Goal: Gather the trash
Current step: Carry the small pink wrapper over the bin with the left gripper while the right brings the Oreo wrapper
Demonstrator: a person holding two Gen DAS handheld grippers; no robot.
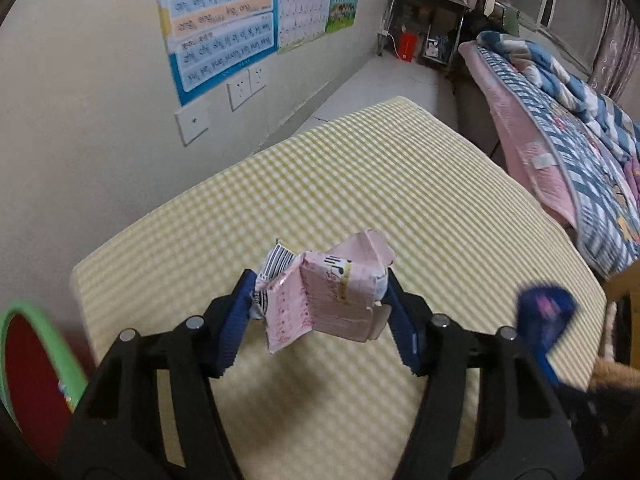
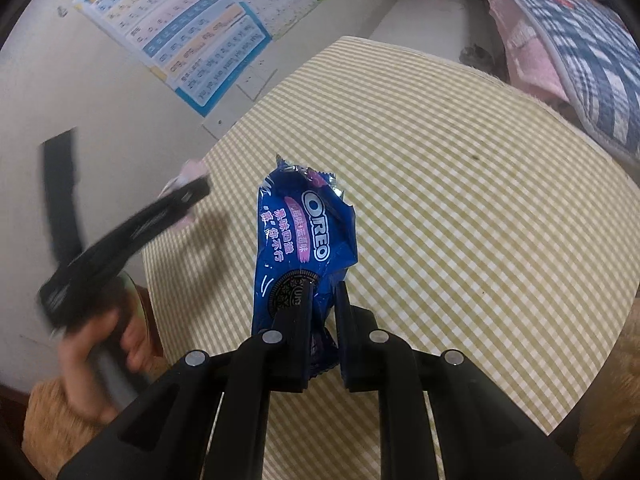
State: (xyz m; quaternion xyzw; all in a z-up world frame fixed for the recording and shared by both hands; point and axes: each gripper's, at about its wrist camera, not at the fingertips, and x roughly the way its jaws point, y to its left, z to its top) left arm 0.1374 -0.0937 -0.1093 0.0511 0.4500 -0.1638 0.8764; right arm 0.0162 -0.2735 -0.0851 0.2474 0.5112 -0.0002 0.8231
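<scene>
A crumpled pink carton is being pinched by the left gripper above the checked counter. A blue Oreo wrapper is being clamped in the right gripper, its jaws pressed together.

I was in a lived-in bedroom at home: a bed heaped with a blue patterned quilt over a pink cover, children's learning charts taped to the wall above the sockets, curtains at the window, and a yellow-checked cloth over my surface.
</scene>
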